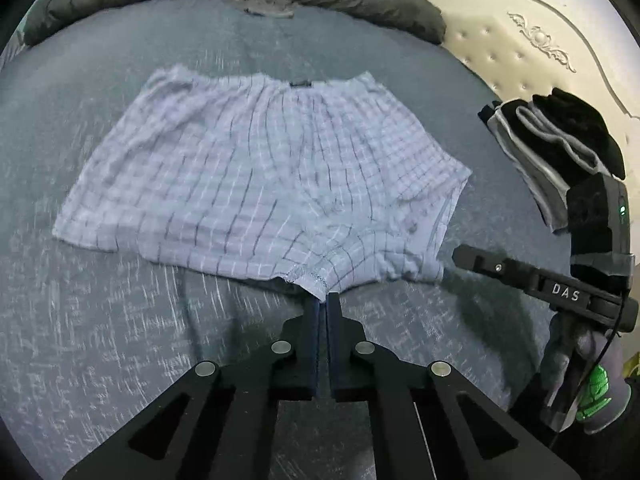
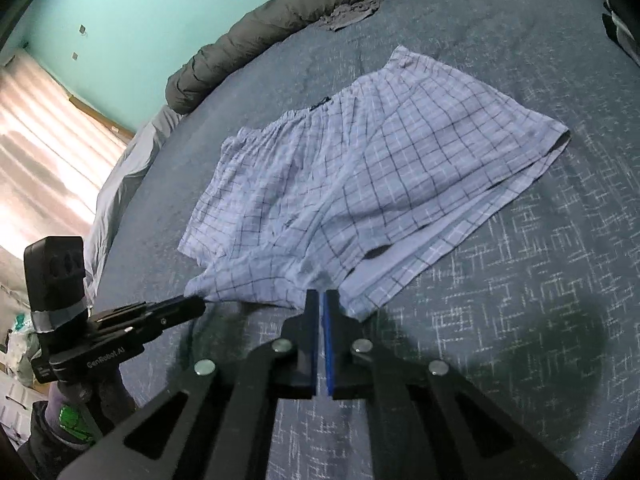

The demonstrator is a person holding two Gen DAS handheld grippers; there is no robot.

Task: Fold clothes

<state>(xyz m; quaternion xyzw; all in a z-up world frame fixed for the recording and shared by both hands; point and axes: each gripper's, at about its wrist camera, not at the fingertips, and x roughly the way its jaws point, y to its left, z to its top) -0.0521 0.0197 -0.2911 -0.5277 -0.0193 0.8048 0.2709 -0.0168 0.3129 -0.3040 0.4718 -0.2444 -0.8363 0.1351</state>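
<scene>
Light, limp shorts [image 1: 256, 176] being pinched at near hem by both closed grippers, left [image 1: 323, 300] and right [image 2: 322, 296].

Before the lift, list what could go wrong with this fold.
1. Both grips are thin: the left gripper pinches only the crotch edge of the plaid shorts, and the right gripper holds the hem nearby, so cloth may slip out.
2. The grippers sit close together, so the far leg may sag and crease.
3. The folded dark clothes lie close; a swing could disturb them.
</scene>
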